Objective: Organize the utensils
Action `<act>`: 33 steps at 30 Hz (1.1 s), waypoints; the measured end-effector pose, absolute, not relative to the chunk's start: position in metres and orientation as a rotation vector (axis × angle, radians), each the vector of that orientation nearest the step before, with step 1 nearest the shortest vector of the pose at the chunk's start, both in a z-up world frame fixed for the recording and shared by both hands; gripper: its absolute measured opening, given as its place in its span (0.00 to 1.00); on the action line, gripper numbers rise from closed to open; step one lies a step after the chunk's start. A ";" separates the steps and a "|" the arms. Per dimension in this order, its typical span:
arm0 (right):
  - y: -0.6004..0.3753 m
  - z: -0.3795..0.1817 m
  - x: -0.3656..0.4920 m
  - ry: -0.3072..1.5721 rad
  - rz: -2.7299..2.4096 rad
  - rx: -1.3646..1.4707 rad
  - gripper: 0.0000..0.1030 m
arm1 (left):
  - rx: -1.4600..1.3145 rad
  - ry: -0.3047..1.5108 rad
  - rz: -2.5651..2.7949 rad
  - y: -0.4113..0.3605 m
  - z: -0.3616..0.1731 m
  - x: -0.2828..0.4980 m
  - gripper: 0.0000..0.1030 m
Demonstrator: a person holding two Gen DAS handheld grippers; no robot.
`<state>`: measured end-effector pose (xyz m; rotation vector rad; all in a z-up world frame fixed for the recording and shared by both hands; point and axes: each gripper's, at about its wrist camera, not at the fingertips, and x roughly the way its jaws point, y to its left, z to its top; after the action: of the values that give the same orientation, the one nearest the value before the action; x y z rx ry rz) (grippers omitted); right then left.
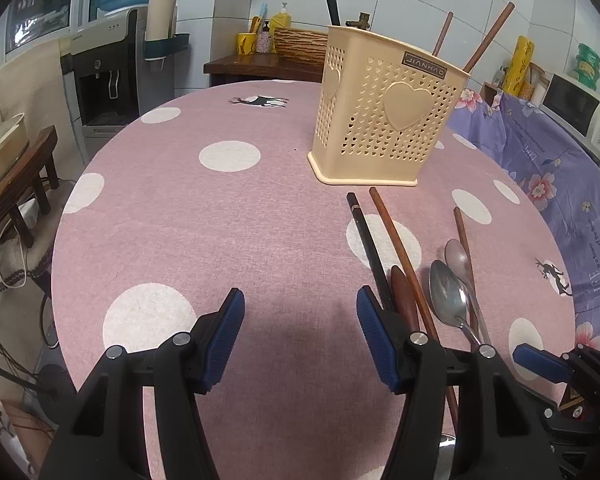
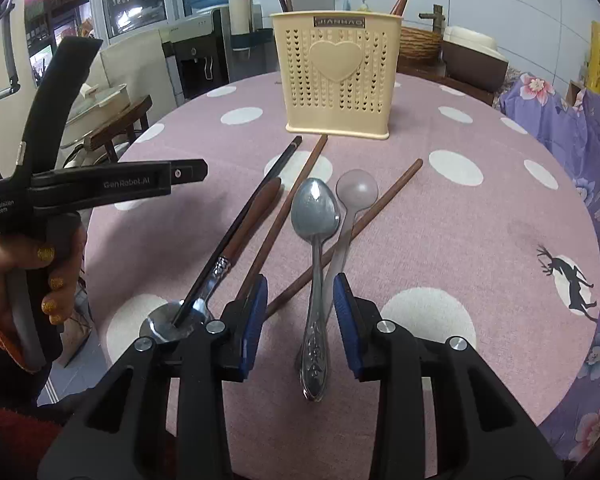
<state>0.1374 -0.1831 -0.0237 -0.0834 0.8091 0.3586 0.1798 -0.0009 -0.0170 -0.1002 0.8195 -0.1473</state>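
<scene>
A cream perforated utensil holder (image 1: 384,120) (image 2: 338,76) stands on the pink dotted table and holds several chopsticks. In front of it lie a black chopstick (image 2: 256,208), brown chopsticks (image 2: 296,196), a wood-handled spoon (image 2: 236,252), a steel spoon (image 2: 316,248) and a pale spoon (image 2: 354,200). My right gripper (image 2: 300,312) is open, its pads either side of the steel spoon's handle, just above it. My left gripper (image 1: 300,320) is open and empty over bare cloth, left of the utensils (image 1: 448,292).
The round table (image 1: 228,240) drops off at left and front. A purple floral cloth (image 1: 560,184) covers something at the right. A water dispenser (image 1: 108,72) and wooden stool (image 1: 24,184) stand at left. A microwave (image 1: 580,112) sits at far right.
</scene>
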 end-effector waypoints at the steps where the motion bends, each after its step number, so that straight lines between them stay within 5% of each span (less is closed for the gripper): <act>1: -0.182 -0.025 0.137 0.813 0.361 -0.090 0.33 | -0.101 0.820 -0.147 -0.001 -0.017 0.180 0.57; 12: -0.182 -0.037 0.130 0.852 0.327 -0.128 0.26 | -0.110 0.826 -0.152 -0.001 -0.019 0.178 0.57; 17: -0.184 -0.040 0.129 0.856 0.312 -0.127 0.14 | -0.113 0.833 -0.153 -0.002 -0.021 0.179 0.57; 27: -0.194 -0.026 0.126 0.799 0.295 -0.079 0.14 | -0.116 0.829 -0.156 -0.003 -0.019 0.178 0.57; 30: -0.199 -0.017 0.126 0.768 0.276 -0.074 0.02 | -0.116 0.830 -0.155 -0.003 -0.019 0.178 0.57; 33: -0.208 -0.012 0.131 0.759 0.253 -0.068 0.02 | -0.115 0.832 -0.156 -0.003 -0.019 0.179 0.57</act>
<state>0.1311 -0.2078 -0.0115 -0.0676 0.7594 0.2533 0.1786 -0.0033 -0.0192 -0.1152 0.8320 -0.1562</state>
